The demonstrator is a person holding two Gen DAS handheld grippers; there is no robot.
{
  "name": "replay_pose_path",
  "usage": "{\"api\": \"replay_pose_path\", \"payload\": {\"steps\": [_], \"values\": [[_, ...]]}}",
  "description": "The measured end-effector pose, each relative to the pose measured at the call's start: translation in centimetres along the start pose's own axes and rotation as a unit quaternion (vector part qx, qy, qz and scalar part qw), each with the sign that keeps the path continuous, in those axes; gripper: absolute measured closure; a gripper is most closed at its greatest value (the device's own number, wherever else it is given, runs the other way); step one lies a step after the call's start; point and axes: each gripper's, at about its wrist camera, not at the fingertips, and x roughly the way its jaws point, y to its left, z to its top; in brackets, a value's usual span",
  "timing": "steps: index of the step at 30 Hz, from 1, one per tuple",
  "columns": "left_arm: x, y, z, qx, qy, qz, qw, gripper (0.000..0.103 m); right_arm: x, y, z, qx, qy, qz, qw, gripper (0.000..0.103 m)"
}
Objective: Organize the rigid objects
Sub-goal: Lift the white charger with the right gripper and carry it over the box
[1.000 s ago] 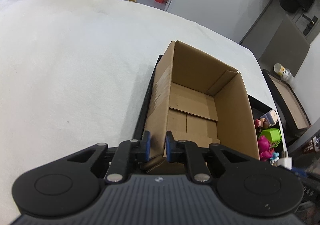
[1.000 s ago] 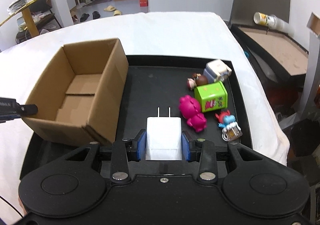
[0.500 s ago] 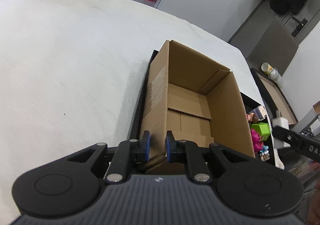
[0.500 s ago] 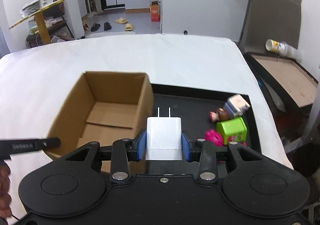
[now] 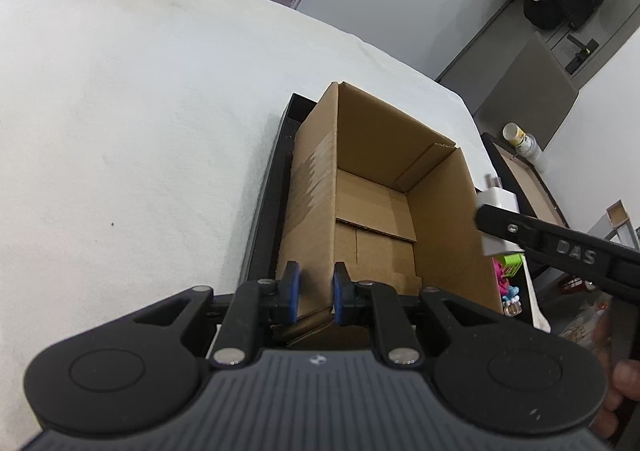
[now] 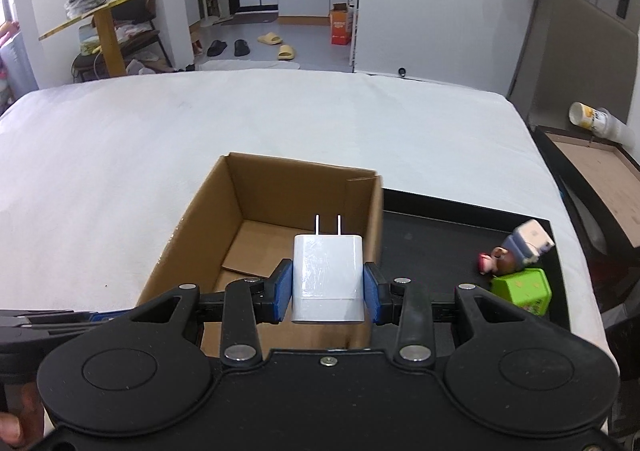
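Left wrist view first: your left gripper [image 5: 313, 293] sits at the bottom middle of the frame, nearly closed, its blue pads pinching the near wall of the cardboard box [image 5: 372, 187]. That box stands open-topped at the left end of a black tray [image 5: 264, 211] on the white surface [image 5: 140, 111]. Cardboard that thin will flex, so you're steadying it more than carrying it. At the right edge your right gripper [image 5: 496, 227] comes in holding the white charger [image 5: 498, 207] just past the box's right wall.

Right wrist view: the charger [image 6: 328, 279] is dead centre, clamped across its flat sides by the blue pads [image 6: 282, 291], prongs pointing away from you. The gripper is only open as wide as the charger's body. It looks light, hard and glossy, so probably a bit slippery; the flat sides are the right place to hold it. It hangs over the near right part of the box opening. On the tray at right lie a green block [image 6: 522, 291] and a small figure [image 6: 516, 249], still to be sorted I'd guess.
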Motion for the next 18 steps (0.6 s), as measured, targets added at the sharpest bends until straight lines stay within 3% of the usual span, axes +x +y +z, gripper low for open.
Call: {"api": "replay_pose_path", "payload": {"steps": [10,18], "values": [[0.1,0.4,0.5,0.005,0.015,-0.024,0.9996,0.086,3.1,2.7,1.6,-0.009,0.005,0.013,1.0,0.066],[0.3,1.5,0.6,-0.019,0.02,-0.044,0.9986,0.086,5.1,4.3,2.8,-0.007,0.006,0.021,1.0,0.066]]}}
